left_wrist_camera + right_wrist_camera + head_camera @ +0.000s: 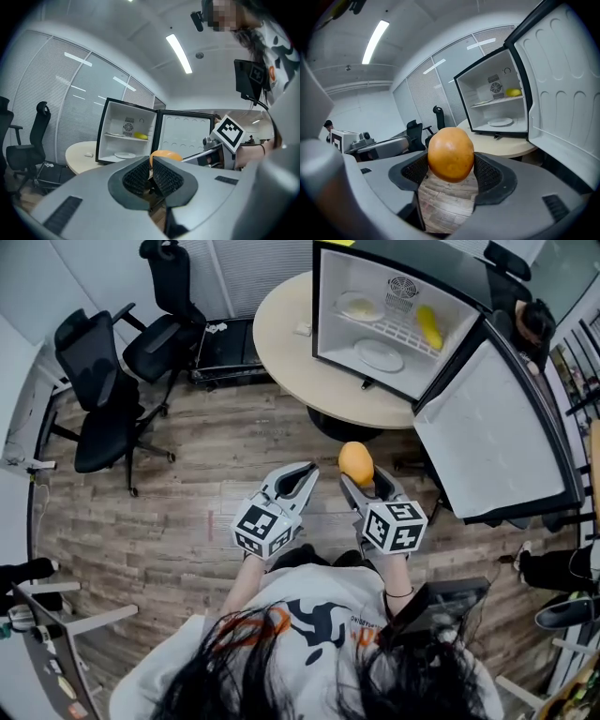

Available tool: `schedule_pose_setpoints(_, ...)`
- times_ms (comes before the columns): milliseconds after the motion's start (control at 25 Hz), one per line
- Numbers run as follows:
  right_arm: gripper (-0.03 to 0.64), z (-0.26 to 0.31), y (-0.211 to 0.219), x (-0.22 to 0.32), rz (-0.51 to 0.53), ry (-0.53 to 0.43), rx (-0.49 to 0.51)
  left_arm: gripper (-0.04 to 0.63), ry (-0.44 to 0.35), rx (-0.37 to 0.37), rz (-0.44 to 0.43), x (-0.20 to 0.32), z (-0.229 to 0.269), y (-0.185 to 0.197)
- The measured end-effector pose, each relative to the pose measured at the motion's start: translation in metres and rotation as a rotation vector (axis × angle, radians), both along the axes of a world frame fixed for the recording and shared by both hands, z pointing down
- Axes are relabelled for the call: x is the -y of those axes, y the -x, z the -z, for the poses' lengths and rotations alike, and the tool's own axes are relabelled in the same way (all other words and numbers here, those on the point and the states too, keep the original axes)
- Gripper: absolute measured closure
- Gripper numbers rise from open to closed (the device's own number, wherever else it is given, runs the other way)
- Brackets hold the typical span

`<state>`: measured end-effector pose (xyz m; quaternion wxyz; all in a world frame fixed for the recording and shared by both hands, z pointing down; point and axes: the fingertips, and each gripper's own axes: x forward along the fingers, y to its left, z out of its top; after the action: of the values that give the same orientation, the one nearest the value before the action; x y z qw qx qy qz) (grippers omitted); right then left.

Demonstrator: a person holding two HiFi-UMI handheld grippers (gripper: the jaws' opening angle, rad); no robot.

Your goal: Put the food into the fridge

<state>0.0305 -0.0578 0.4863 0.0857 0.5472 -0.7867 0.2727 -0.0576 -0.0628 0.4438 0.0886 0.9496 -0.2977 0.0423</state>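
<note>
My right gripper is shut on an orange, a round fruit held between its pads above the wooden floor. The orange fills the middle of the right gripper view. My left gripper hangs beside it, shut and empty. The small fridge stands open on a round table, its door swung to the right. On its upper shelf lie a yellow fruit and a plate; another plate lies on the fridge floor.
Two black office chairs stand at the left, one nearer the table. A small white item lies on the table's left side. A person sits behind the fridge. Desks and gear line the right edge.
</note>
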Motion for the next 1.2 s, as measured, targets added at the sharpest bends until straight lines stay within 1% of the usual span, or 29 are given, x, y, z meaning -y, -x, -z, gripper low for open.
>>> schedule_pose_setpoints(240, 0.304, -0.005, -0.011, 0.016, -0.038, 0.021, -0.017, 0.582, 0.035, 0.002, -0.015, 0.017, -0.011, 0.001)
schedule_pose_setpoints(520, 0.304, -0.020, -0.047, 0.056, -0.094, 0.039, -0.033, 0.582, 0.055, 0.021, -0.025, 0.047, -0.023, -0.010)
schedule_pose_setpoints(960, 0.304, -0.028, -0.090, 0.165, -0.157, 0.031, -0.024, 0.582, 0.035, 0.046, -0.017, 0.134, -0.017, -0.033)
schedule_pose_setpoints(1200, 0.304, -0.045, -0.122, 0.226, -0.200, 0.055, -0.020, 0.582, 0.035, 0.043, -0.026, 0.182, -0.016, -0.059)
